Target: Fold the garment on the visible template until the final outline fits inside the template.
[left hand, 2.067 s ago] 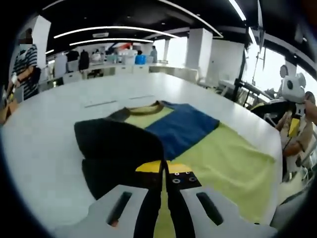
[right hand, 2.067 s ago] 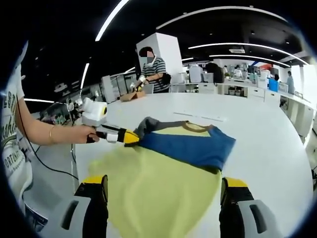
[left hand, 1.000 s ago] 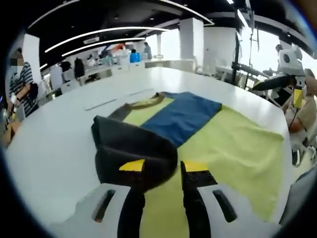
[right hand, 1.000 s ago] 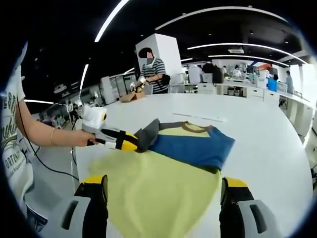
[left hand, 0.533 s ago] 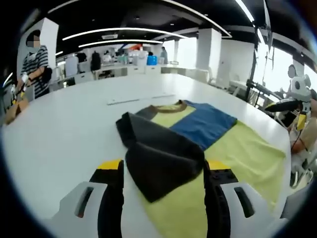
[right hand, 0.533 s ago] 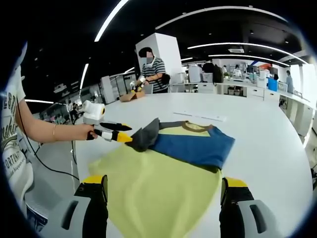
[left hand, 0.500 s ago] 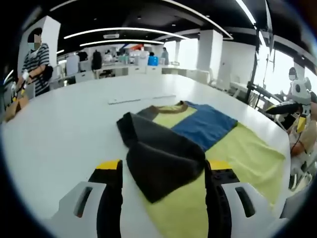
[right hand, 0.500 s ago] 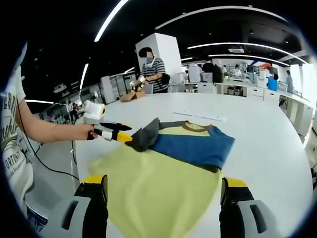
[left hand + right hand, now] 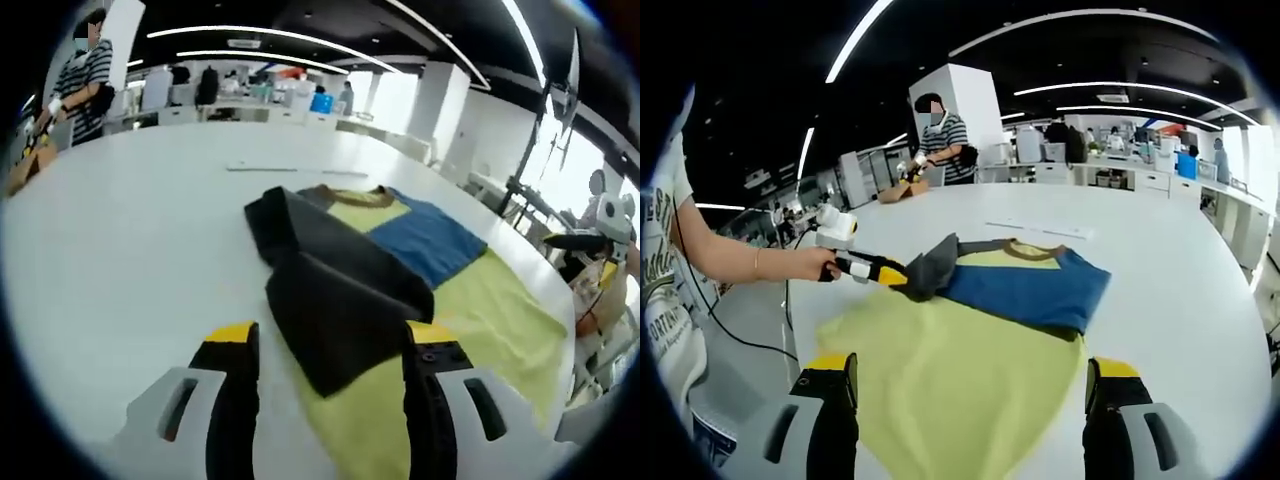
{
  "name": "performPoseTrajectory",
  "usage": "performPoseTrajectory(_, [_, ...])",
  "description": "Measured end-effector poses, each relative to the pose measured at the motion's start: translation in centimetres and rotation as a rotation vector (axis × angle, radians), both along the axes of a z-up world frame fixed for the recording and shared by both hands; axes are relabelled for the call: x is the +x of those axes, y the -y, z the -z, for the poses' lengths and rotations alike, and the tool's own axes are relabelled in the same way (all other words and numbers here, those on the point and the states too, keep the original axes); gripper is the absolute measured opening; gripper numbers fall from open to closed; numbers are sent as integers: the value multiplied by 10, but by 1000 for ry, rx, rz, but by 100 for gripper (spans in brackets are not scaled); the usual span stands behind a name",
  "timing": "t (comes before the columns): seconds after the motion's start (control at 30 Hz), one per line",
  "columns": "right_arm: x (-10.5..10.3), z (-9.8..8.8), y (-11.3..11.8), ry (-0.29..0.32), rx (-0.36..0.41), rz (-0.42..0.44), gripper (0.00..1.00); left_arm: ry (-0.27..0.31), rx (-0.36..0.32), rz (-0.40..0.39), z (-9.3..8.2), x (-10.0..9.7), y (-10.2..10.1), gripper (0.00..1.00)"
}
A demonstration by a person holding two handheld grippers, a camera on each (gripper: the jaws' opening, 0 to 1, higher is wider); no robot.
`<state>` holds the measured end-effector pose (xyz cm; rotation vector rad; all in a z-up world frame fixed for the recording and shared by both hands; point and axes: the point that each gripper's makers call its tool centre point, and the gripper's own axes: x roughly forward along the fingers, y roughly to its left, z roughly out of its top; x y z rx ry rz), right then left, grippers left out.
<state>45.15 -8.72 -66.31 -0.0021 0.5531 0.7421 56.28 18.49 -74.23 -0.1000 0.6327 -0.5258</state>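
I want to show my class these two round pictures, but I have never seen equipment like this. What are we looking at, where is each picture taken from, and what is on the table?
A person holds a hand-held gripper in each hand, and a small camera rides on each, looking forward between its two yellow-tipped jaws. In the left gripper view, the left hand-held gripper stands open over a dark sleeve folded onto a shirt that is yellow, with a blue panel. The shirt lies on a white table. In the right gripper view, the right hand-held gripper is open and holds nothing, above the shirt's yellow part. That view also shows the person's hand with the left hand-held gripper at the sleeve.
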Motion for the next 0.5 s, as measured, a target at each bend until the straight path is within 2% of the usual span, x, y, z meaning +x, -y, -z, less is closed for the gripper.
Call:
performPoseTrajectory(0.13, [-1, 2, 1, -5, -2, 3, 93, -18, -24, -9, 1, -1, 0, 36])
performPoseTrajectory(0.27, [-1, 4, 1, -9, -4, 5, 92, -33, -35, -23, 1, -2, -1, 31])
performPoseTrajectory(0.4, [1, 3, 1, -6, -1, 4, 92, -17, -31, -33, -3, -2, -8, 24])
performPoseTrajectory(0.5, [2, 3, 0, -5, -3, 1, 92, 9, -54, -52, -10, -1, -13, 18])
